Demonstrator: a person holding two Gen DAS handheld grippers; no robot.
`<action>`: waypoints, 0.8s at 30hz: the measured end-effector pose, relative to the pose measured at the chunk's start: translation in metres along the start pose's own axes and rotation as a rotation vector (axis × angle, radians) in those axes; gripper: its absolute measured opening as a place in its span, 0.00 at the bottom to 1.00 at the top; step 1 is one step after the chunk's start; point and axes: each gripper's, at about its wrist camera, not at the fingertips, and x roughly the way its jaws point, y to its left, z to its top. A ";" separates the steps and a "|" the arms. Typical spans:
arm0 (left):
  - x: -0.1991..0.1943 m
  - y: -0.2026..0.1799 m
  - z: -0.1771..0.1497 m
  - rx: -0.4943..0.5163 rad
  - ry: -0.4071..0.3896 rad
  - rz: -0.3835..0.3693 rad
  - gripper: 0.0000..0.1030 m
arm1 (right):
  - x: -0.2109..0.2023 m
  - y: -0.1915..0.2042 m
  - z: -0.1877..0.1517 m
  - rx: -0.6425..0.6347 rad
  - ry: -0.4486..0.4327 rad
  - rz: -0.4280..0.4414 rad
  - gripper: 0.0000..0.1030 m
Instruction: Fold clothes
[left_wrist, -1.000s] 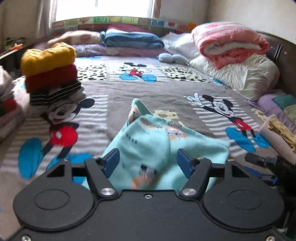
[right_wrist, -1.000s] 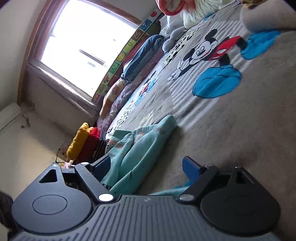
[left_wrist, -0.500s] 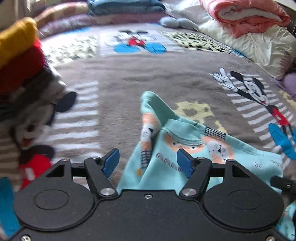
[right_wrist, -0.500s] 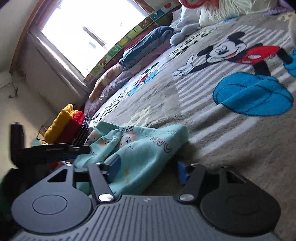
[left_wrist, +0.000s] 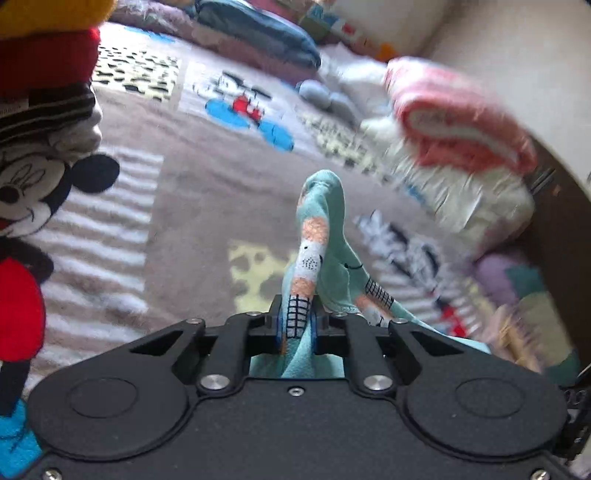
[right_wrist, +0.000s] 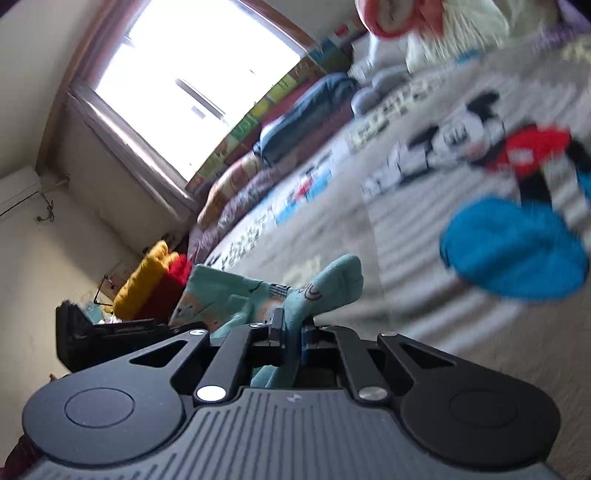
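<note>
A small teal garment (left_wrist: 325, 254) with orange and white animal prints is pinched between both grippers above the bed. My left gripper (left_wrist: 297, 321) is shut on one edge of it, and the cloth rises in a fold beyond the fingers. My right gripper (right_wrist: 291, 328) is shut on another part of the same teal garment (right_wrist: 325, 284), which bunches up ahead of the jaws. The left gripper's black body (right_wrist: 110, 332) shows at the left of the right wrist view. Both views are motion-blurred.
A stack of folded clothes (left_wrist: 44, 70), yellow on red on striped, stands at the left of the cartoon-mouse bedspread (left_wrist: 184, 206). Pink and white quilts (left_wrist: 458, 118) pile at the right by the headboard. Pillows (left_wrist: 258, 37) lie along the far edge under a window (right_wrist: 195, 74).
Both grippers were open over the teal garment; now each has shut on it. Both cameras have swung, and the cloth is drawn up into a fold.
</note>
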 end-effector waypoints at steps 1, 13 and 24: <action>-0.003 0.002 0.005 -0.023 -0.017 -0.011 0.10 | 0.000 0.003 0.007 -0.013 -0.009 -0.002 0.08; -0.008 0.079 0.005 -0.267 -0.082 0.102 0.17 | 0.098 0.057 0.098 -0.263 0.124 -0.052 0.09; -0.104 0.077 -0.045 -0.248 -0.248 0.118 0.56 | 0.029 0.056 0.055 -0.209 0.010 -0.114 0.43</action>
